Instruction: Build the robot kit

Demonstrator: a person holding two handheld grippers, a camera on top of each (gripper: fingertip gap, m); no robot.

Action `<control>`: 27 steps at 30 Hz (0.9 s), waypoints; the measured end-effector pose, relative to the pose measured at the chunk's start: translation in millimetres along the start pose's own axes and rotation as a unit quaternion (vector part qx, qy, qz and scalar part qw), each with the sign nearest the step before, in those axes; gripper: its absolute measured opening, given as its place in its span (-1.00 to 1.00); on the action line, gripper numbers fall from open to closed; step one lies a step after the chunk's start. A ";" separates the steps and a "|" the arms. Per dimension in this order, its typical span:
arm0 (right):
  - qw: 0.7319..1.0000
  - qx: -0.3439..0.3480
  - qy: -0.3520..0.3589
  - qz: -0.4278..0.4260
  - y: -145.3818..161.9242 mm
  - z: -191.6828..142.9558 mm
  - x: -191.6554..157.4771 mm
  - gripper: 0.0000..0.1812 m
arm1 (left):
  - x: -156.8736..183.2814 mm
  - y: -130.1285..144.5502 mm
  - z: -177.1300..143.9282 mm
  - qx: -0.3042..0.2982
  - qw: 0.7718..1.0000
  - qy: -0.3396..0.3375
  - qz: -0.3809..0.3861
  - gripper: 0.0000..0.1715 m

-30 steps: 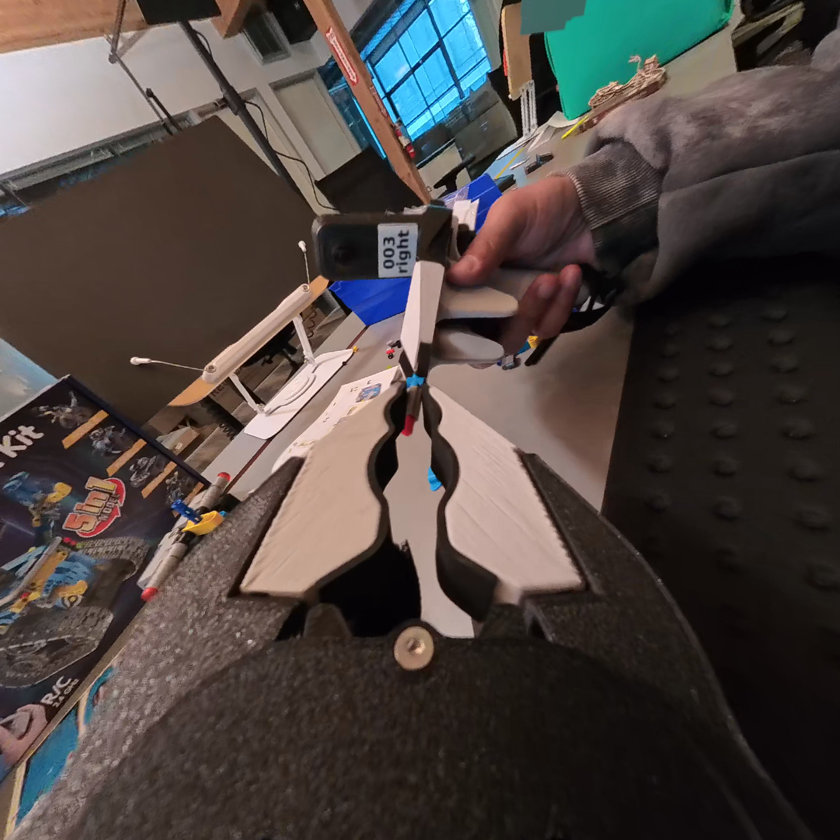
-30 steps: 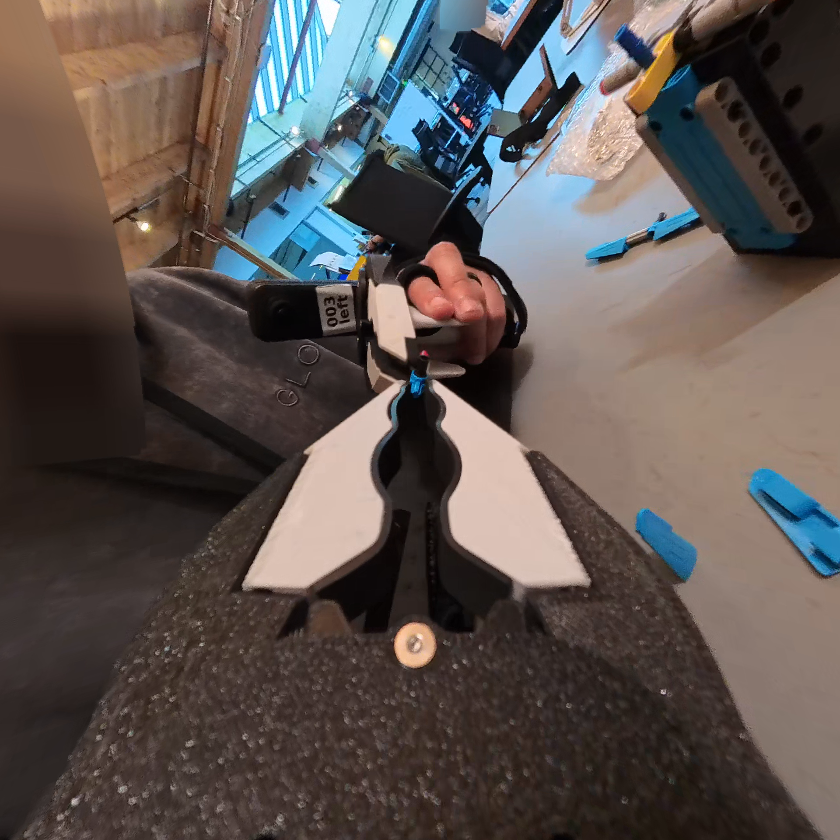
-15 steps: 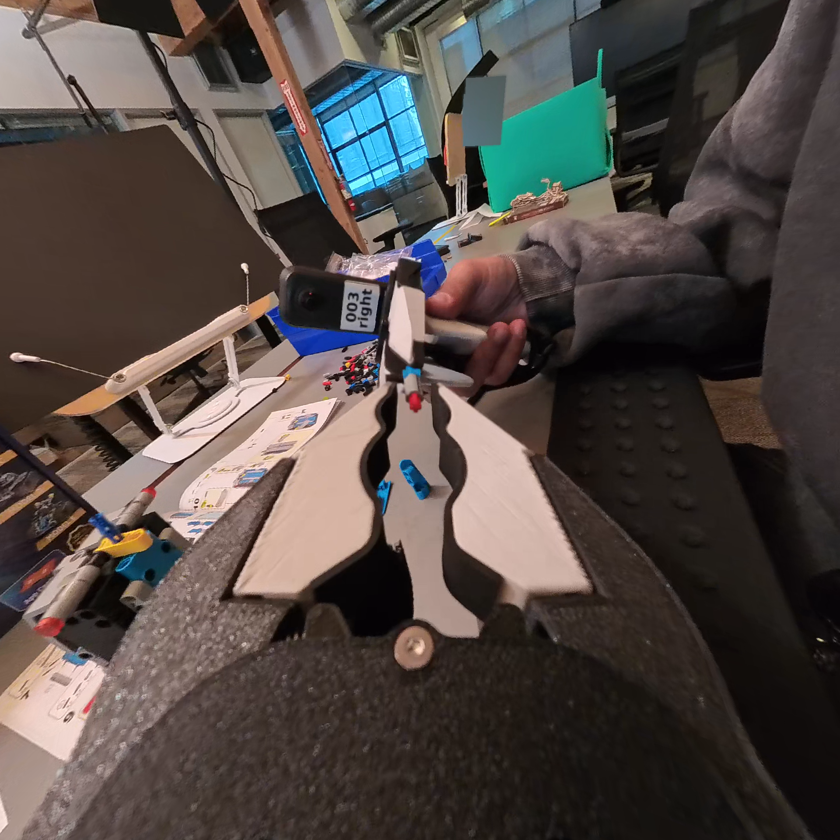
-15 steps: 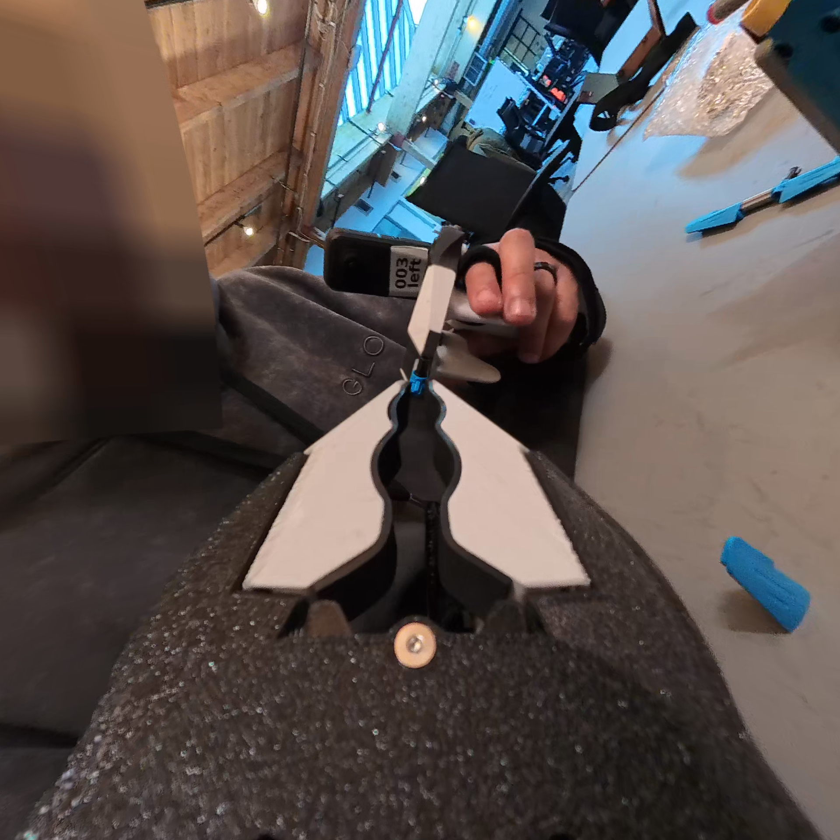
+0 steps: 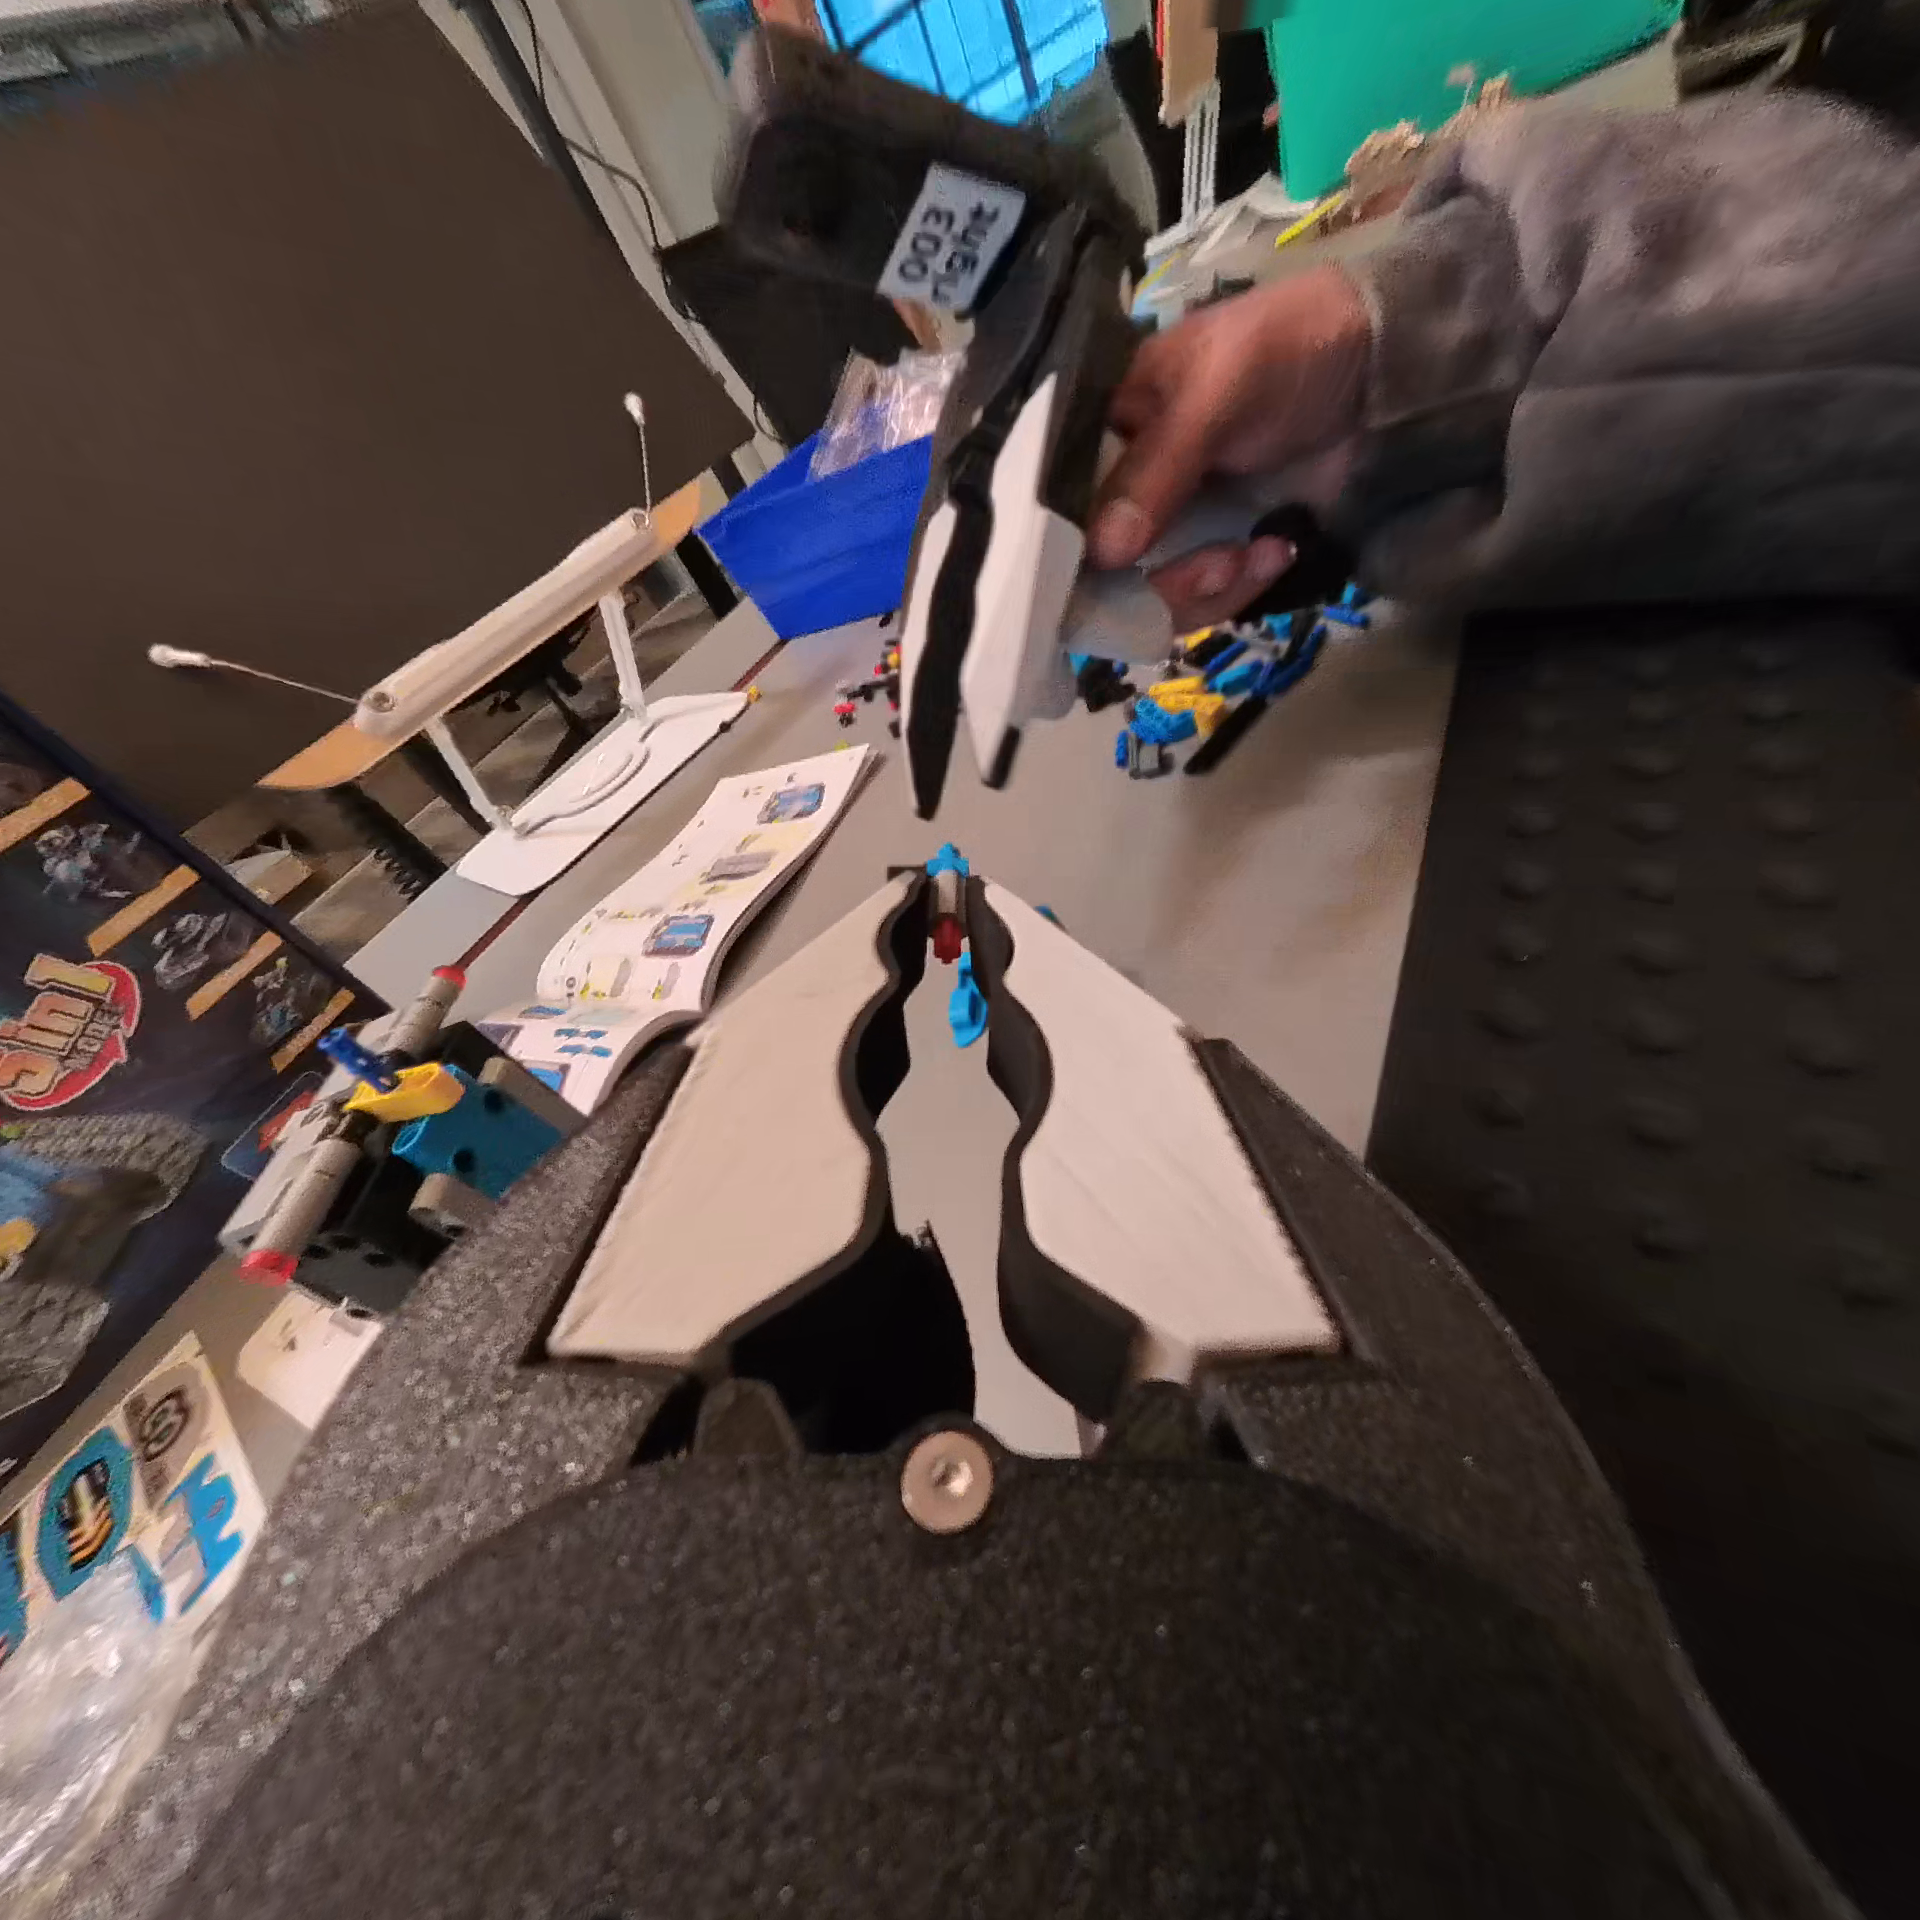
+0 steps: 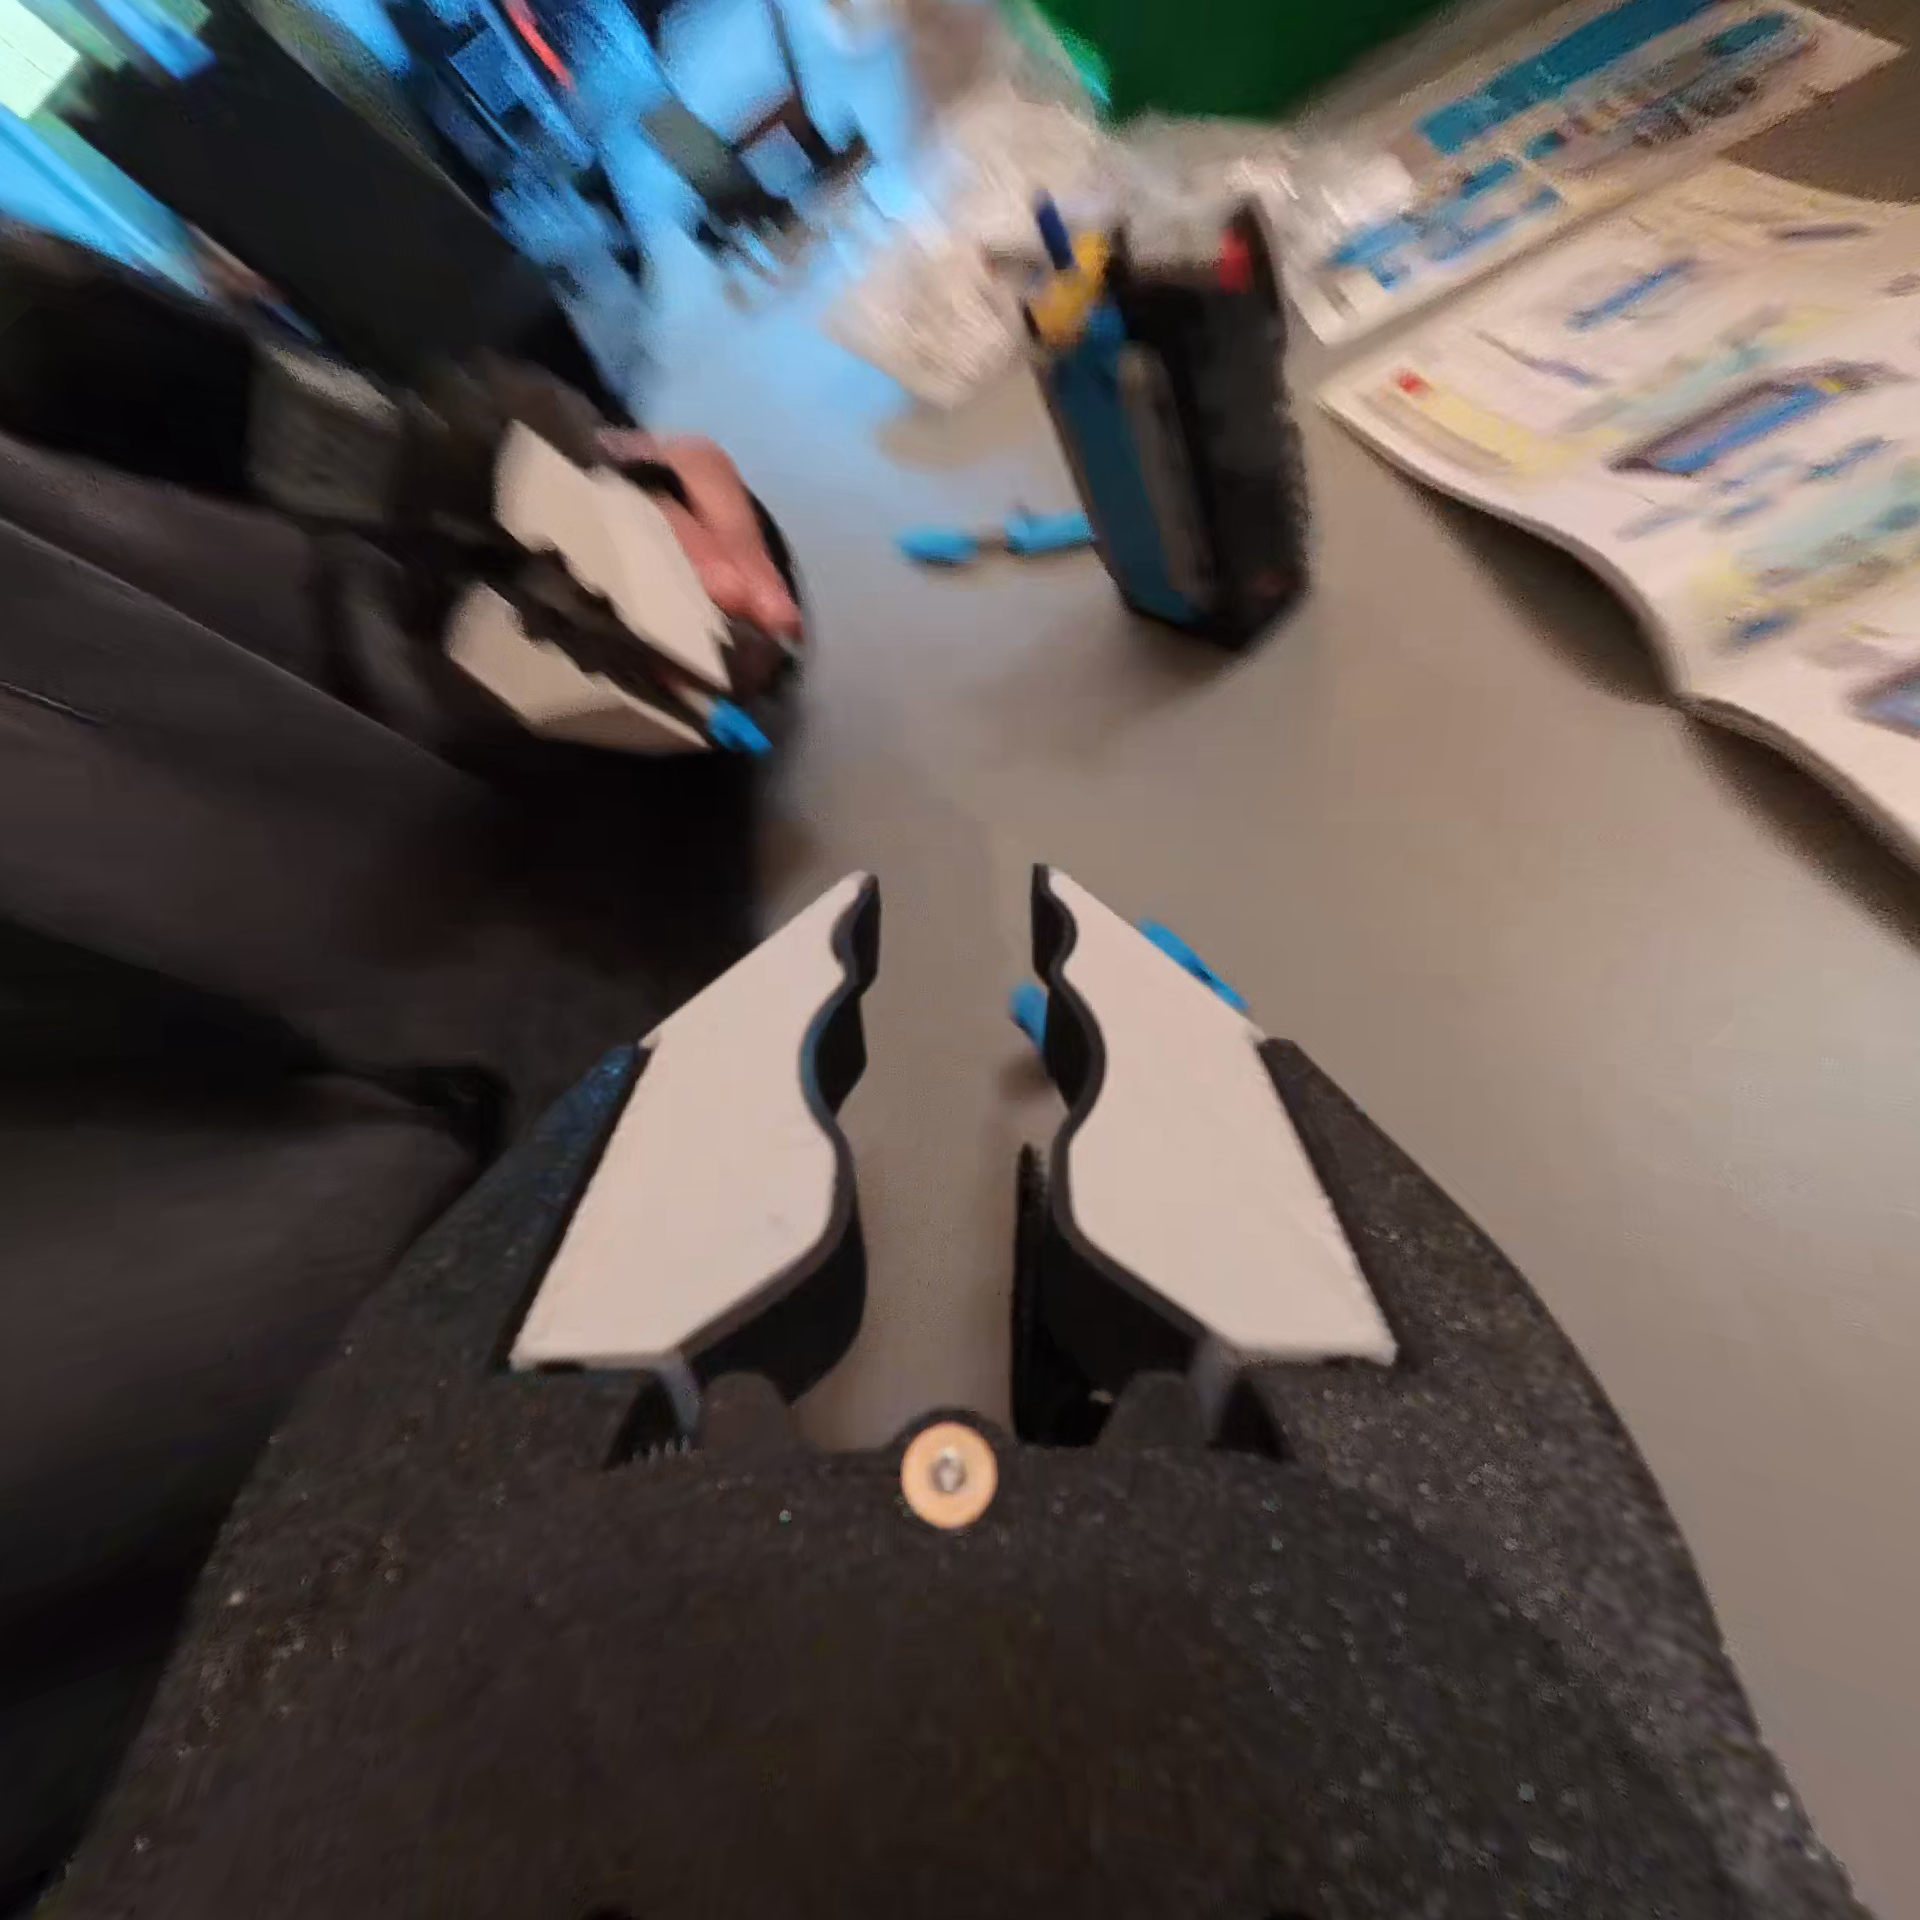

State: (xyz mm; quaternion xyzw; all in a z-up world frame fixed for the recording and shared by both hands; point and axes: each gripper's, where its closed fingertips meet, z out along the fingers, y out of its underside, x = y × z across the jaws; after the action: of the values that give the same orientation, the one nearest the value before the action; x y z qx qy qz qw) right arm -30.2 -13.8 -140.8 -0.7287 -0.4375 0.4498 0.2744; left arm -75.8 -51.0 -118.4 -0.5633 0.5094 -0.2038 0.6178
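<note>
In the left wrist view, my left gripper (image 5: 943, 883) is shut on a small pin (image 5: 944, 902) with a blue tip and a red end, held above the grey table (image 5: 1195, 935). My right gripper (image 5: 961, 790) hangs just above and beyond it, held by a hand (image 5: 1226, 416), and does not touch the pin. In the blurred right wrist view, my right gripper (image 6: 954, 894) is open and empty, low over the table. A loose blue piece (image 6: 1029, 1006) lies by its right finger. The left gripper (image 6: 717, 712) shows at the left with the blue tip (image 6: 740, 727) in it.
A black and blue block assembly (image 5: 436, 1143) (image 6: 1164, 447) stands near an open instruction booklet (image 5: 707, 914) (image 6: 1662, 468). A kit box (image 5: 104, 987), a sticker sheet (image 5: 135, 1507), a white stand (image 5: 582, 644), a blue bin (image 5: 821, 530) and several loose pieces (image 5: 1205, 686) are around. A black studded mat (image 5: 1662, 1039) lies to the right. The grippers' ends are close to 7 cm from one another.
My right gripper has let go of the pin's blue end, opened and swung away towards the table. My left gripper keeps the pin. Both views have turned.
</note>
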 end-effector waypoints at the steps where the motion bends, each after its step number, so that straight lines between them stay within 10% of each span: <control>1: 0.999 -0.040 0.030 -0.019 12.5 2.8 6.1 -0.62 | -0.4 3.8 1.7 -0.010 1.000 -0.003 0.006 -0.93; 7: 0.968 -0.202 0.134 -0.067 61.7 22.7 23.5 -0.55 | 1.1 18.4 8.4 -0.053 0.998 -0.011 0.038 -0.92; 17: 0.964 -0.210 0.139 -0.090 64.7 36.2 24.4 -0.92 | 0.5 24.4 11.5 -0.066 0.997 -0.008 0.036 -0.92; 22: 0.999 -0.016 -0.013 0.031 6.9 40.0 -15.3 -0.93 | -9.7 7.2 3.6 -0.021 0.999 -0.030 0.019 -0.93; 27: 0.959 0.129 -0.170 0.189 -35.9 38.3 -37.9 -0.93 | -22.5 -18.7 -12.4 0.050 0.996 -0.067 0.012 -0.92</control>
State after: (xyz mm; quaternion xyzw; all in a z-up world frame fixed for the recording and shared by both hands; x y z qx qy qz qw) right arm -86.6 -30.2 -113.6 -0.6692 -0.2702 0.6633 0.1982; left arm -89.4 -43.7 -90.6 -0.5375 0.4631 -0.1832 0.6805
